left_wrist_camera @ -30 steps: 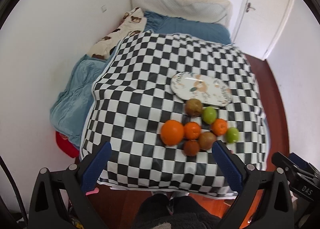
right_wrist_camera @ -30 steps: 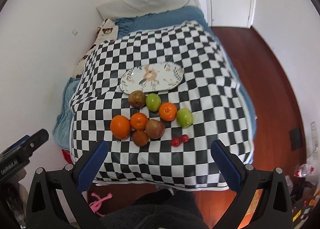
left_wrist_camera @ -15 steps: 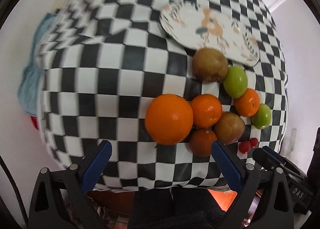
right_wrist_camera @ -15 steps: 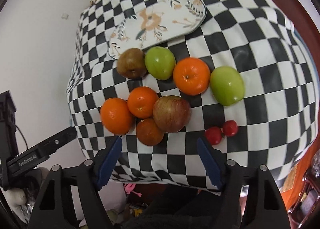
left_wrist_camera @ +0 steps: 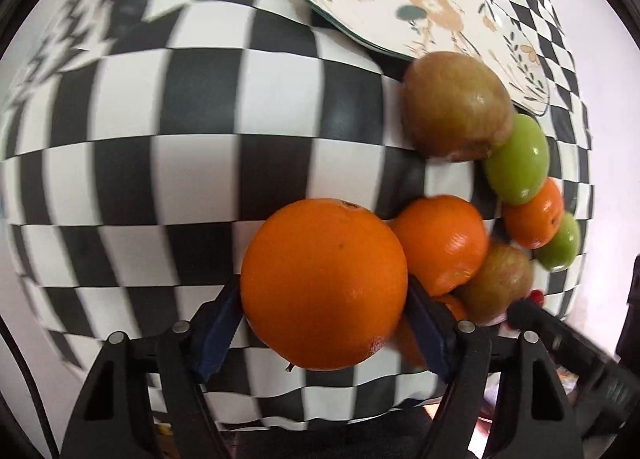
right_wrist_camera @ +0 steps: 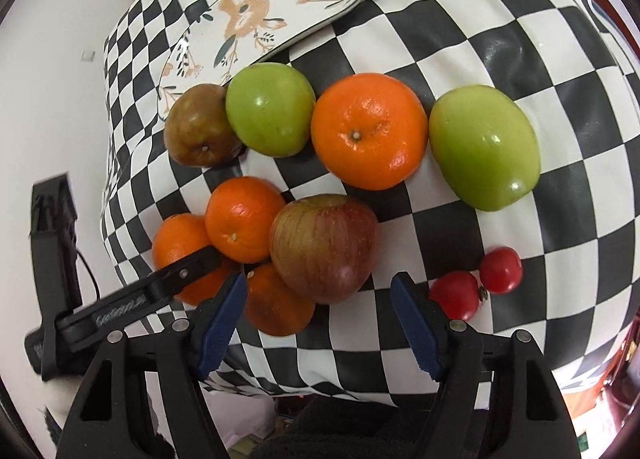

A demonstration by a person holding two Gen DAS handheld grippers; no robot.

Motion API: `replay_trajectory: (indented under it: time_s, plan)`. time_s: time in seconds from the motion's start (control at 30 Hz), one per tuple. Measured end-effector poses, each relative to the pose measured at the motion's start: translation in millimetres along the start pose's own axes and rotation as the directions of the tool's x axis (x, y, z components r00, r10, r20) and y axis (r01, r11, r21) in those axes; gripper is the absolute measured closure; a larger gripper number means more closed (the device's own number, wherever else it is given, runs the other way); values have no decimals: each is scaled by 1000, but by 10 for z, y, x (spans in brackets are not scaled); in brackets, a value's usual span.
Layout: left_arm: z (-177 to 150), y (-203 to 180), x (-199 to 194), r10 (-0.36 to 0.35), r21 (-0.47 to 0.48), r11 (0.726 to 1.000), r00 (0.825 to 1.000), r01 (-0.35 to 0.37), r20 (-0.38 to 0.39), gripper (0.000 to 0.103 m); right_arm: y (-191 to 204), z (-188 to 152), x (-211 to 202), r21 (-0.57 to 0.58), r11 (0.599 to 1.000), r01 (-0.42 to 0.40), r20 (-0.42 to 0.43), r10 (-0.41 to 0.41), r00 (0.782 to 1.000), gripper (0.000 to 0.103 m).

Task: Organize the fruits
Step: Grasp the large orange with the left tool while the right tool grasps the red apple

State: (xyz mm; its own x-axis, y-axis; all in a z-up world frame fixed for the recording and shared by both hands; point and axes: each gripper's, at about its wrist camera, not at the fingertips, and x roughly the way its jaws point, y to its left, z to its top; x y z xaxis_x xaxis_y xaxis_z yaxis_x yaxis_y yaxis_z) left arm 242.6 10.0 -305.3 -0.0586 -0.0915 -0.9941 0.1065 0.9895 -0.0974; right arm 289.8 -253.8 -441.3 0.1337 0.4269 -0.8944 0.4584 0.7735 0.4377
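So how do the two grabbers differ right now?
The left gripper has its blue pads against both sides of the big orange; the right gripper stands open, gripping nothing. The left faces the orange, the right faces the reddish apple. Both have black frames and blue pads.

Bright even light, heavy fisheye warp, left view motion-blurred — glare on cloth (right_wrist_camera: 500, 55)

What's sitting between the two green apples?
In the right wrist view, a small orange sits between the left green apple and the right green apple, in a row on the checkered cloth.
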Motion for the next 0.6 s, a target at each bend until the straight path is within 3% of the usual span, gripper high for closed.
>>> replay_trajectory:
  time_s: [0.1, 0.2, 0.3, 0.43, 0.6]
  plan:
    - [80, 149, -57, 37, 1, 999, 999, -37, 17, 27, 38, 99, 90, 26, 999, -21, -6, 21, 1000, 26]
    - [259, 249, 68, 5, -4, 1000, 1000, -5, 2, 26, 52, 159, 197, 28, 999, -15, -13, 15, 1000, 26]
    - [465, 193, 209, 5, 19, 1000, 1000, -5, 5, 25, 86, 198, 324, 31, 1000, -5, -22, 6, 1000, 30]
    - [644, 56, 678, -41, 11, 999, 999, 41, -24, 26, 110, 260, 430, 36, 999, -20, -9, 21, 1000, 32]
    - [877, -100, 807, -10, 29, 1000, 1000, 10, 18, 28, 261, 256, 441, -13, 1000, 20, 15, -20, 1000, 34]
